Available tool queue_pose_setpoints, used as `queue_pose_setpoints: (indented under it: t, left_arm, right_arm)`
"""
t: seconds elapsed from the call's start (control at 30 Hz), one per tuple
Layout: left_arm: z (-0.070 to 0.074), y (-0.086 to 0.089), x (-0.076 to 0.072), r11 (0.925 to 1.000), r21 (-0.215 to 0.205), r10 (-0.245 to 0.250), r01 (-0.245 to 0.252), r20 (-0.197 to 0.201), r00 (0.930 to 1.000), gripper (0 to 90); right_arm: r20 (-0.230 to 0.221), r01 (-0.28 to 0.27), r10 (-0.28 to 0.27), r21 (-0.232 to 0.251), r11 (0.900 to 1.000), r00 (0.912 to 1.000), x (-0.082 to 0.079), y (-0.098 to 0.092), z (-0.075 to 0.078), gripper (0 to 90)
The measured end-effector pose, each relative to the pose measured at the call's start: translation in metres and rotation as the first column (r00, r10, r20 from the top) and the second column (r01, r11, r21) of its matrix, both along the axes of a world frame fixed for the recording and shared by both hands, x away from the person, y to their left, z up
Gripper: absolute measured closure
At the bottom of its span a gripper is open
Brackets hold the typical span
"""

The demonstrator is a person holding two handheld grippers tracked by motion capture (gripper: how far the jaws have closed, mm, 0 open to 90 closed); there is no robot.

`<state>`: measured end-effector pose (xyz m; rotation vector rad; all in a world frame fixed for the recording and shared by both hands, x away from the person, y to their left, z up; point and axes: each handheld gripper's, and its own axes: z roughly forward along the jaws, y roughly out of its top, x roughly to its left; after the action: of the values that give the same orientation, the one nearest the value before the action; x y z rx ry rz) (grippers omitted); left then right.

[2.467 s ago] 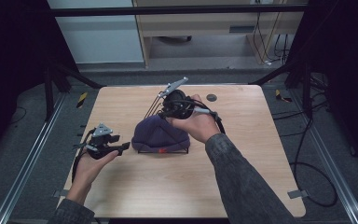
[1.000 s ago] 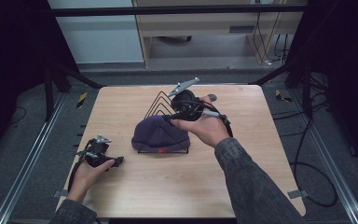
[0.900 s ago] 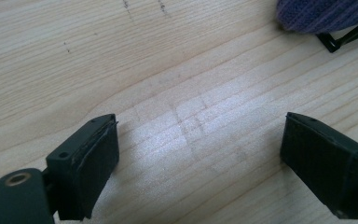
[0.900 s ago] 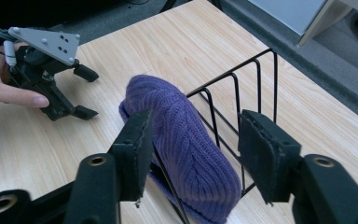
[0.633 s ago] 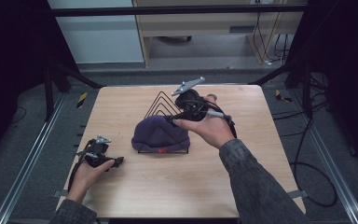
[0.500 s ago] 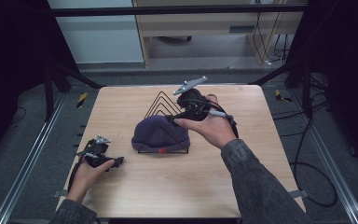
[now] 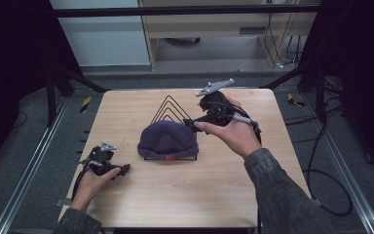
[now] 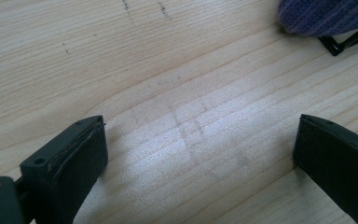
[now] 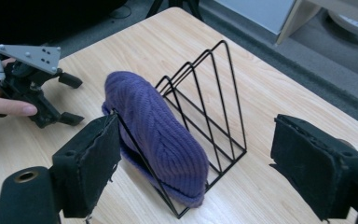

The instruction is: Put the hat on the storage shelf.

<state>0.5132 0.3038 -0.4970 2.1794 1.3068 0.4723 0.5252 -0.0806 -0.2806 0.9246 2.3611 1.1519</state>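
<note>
A purple knitted beanie (image 7: 168,139) (image 9: 163,135) sits wedged in a black wire rack (image 7: 168,108) (image 9: 214,93) at the table's middle. My right gripper (image 7: 195,122) (image 9: 196,163) hovers just right of the rack, jaws pointing at it. Its jaws have just been opening and stand wide, with the beanie beyond them and apart from the pads. My left gripper (image 7: 124,169) (image 8: 196,154) (image 9: 72,99) rests low at the front left. Its jaws have just been opening too, over bare wood. The beanie's edge (image 8: 326,16) and a rack corner (image 8: 338,44) lie ahead of it.
The wooden table (image 7: 185,195) ends close behind the left hand at the front edge. Metal rails (image 7: 24,180) run along the floor on both sides. Cables (image 7: 321,170) trail on the right. A yellow-black item (image 7: 85,104) lies on the floor at left.
The right gripper has drawn back to the right, away from the beanie, and its jaws have spread. The left hand, earlier raised beside the beanie, has kept low at the front left.
</note>
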Motion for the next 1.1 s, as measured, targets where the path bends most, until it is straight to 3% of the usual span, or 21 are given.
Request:
queue_pose_setpoints:
  t: [0.57,1.1]
  left_arm:
    - [-0.001,-0.001,0.0,1.0,-0.001,0.005,-0.005,0.003,1.0,0.7]
    - [-0.002,-0.003,-0.002,1.0,-0.005,0.009,-0.009,0.005,1.0,0.0]
  right_arm:
    - [-0.001,0.046,-0.046,0.015,0.999,0.9989,-0.006,-0.031,-0.001,12.5]
    - [-0.016,0.111,-0.111,0.042,0.993,0.9937,-0.012,-0.063,-0.011,11.6]
